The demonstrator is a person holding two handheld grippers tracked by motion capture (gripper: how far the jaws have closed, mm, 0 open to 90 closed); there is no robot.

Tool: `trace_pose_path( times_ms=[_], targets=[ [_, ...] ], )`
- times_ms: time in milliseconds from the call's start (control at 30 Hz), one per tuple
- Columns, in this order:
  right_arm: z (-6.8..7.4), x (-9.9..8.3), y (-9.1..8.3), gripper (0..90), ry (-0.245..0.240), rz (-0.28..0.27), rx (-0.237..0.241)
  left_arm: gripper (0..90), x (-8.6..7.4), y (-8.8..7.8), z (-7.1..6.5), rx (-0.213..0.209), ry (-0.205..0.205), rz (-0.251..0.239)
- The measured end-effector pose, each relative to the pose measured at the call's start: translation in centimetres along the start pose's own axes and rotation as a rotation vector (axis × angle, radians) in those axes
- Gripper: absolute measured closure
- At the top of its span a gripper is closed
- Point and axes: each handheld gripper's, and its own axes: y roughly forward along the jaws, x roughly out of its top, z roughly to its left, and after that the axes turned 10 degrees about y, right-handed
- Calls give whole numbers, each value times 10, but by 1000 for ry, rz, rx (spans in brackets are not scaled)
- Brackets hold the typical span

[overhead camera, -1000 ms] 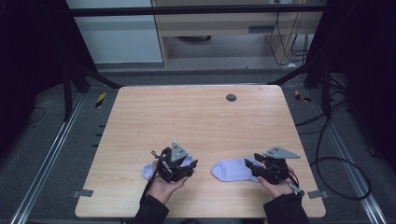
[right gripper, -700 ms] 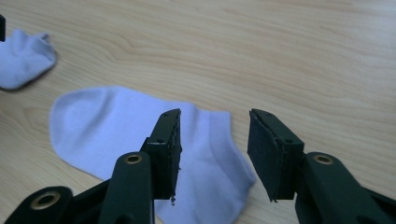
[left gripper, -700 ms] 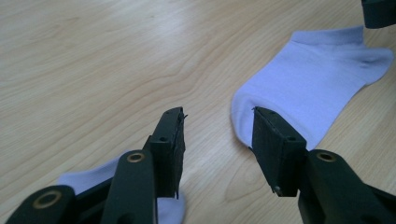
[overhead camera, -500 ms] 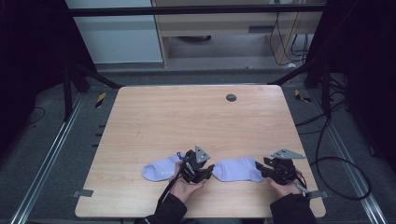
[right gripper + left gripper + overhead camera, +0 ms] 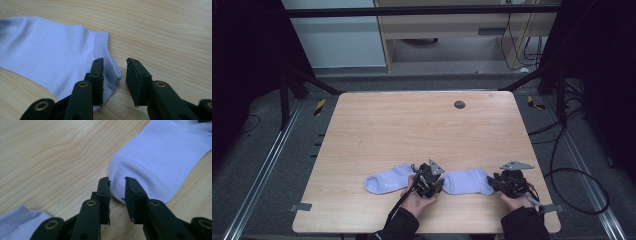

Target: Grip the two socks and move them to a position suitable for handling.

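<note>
I have the right-hand sock (image 5: 467,181) flat on the bench (image 5: 422,130) near its 6 o'clock edge, my left tongs (image 5: 435,187) closing unclenched around its toe at 9 o'clock and my right tongs (image 5: 495,182) closing around its cuff at 3 o'clock, neither pinching yet.

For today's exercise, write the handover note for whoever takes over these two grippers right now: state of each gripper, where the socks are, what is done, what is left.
Left gripper: jaws have just been closing, toe edge of the right-hand pale lilac ankle sock between them, not yet pinched.
Right gripper: also just closing, straddling that sock's ribbed cuff corner, not gripped.
Second pale lilac ankle sock lies flat to the left on the light wooden table.
Done: both ends lined up.
Left: probably close on both ends, lift, then pair it with the other sock.
</note>
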Motion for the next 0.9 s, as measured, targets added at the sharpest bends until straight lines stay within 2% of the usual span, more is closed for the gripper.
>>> trace_pose_path(
  times_ms=[200,533,667,833,900],
  targets=[
    [-1,0,1,831,7,17,7,870,0,3,0,-8,-3,5],
    [4,2,-1,871,-13,29,-6,894,0,-1,5,-46,-30,1],
    [10,5,-10,871,-21,5,8,894,3,-15,6,-44,-5,-5],
    [24,10,-29,870,-42,-45,42,894,5,-37,9,-55,12,-17],
    [31,11,-37,870,-51,-60,57,894,4,-47,10,-46,35,-15]
  ],
)
